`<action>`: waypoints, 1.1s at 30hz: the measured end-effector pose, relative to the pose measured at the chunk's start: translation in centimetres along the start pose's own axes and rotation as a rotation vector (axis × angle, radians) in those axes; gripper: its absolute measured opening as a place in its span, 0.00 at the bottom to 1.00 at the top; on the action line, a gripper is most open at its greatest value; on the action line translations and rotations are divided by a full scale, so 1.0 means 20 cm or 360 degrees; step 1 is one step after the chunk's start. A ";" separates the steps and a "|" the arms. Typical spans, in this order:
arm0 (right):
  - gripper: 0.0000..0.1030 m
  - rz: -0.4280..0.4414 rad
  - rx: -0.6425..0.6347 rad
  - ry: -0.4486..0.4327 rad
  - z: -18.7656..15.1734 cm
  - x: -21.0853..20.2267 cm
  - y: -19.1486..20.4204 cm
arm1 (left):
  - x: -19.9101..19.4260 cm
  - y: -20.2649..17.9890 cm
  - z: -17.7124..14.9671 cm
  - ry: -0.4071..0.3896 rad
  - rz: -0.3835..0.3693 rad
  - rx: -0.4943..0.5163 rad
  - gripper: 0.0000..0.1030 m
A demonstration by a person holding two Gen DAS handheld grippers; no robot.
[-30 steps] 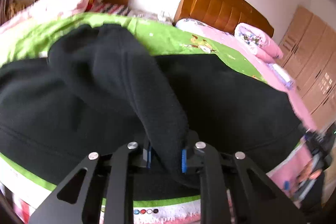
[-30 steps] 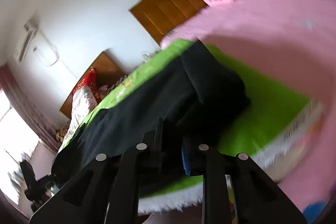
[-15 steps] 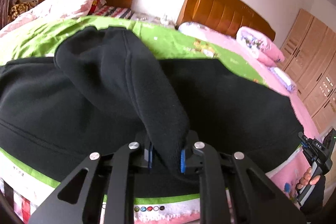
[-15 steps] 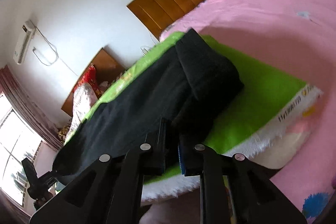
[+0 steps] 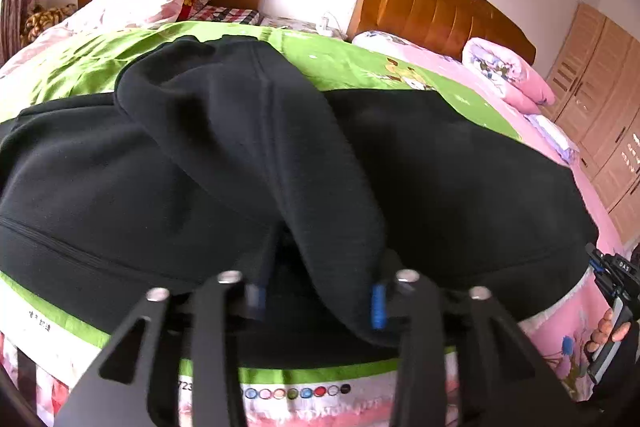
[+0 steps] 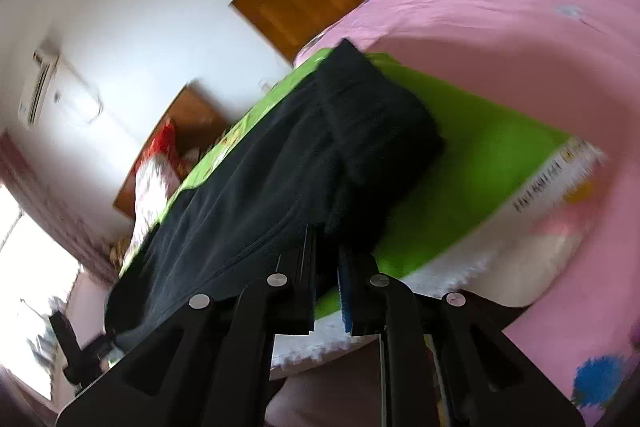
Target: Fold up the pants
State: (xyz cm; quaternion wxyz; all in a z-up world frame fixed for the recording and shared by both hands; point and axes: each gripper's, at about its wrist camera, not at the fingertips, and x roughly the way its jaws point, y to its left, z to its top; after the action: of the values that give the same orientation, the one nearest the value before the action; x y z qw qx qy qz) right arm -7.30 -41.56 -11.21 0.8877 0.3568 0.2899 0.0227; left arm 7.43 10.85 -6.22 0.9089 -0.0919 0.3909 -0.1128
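Black fleece pants lie spread across the green bedspread, filling the middle of the left wrist view. One fold looks begun: a flap of the dark fabric rises from the lower centre of the frame up toward the upper left, draped over the layer beneath. By my reading the job is only part done; the flap is not laid flat and the bundle is long and loose.

Left gripper sits low at the bottom centre, pointing up the bed, its jaws parted to a middling gap with the hanging end of the flap between the blue pads. Whether the pads truly press the cloth, I cannot tell.

Over in the right wrist view the frame is tilted and blurred. The right gripper is at the lower centre, jaws narrow, almost together, at the near edge of the pants. Fabric appears to run into the slit, but a firm pinch is not clear. The pink blanket fills the upper right.
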 end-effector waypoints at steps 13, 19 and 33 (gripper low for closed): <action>0.24 0.0138 0.0003 0.0213 -0.09 0.07 0.10 | 0.02 -0.07 -0.04 0.0013 -0.0045 0.0047 0.62; 0.14 0.0119 -0.0130 0.0112 -0.12 0.03 0.15 | 0.03 -0.11 -0.05 0.0005 -0.0036 0.0127 0.20; 0.18 0.0057 -0.0181 0.0208 -0.13 0.00 0.15 | 0.01 -0.07 -0.05 0.0014 -0.0023 0.0102 0.74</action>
State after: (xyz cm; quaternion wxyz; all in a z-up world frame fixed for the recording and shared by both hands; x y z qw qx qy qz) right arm -8.22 -37.71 -10.86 0.8851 0.3089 0.3392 0.0782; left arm 6.71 9.31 -6.68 0.9087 -0.0652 0.3904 -0.1323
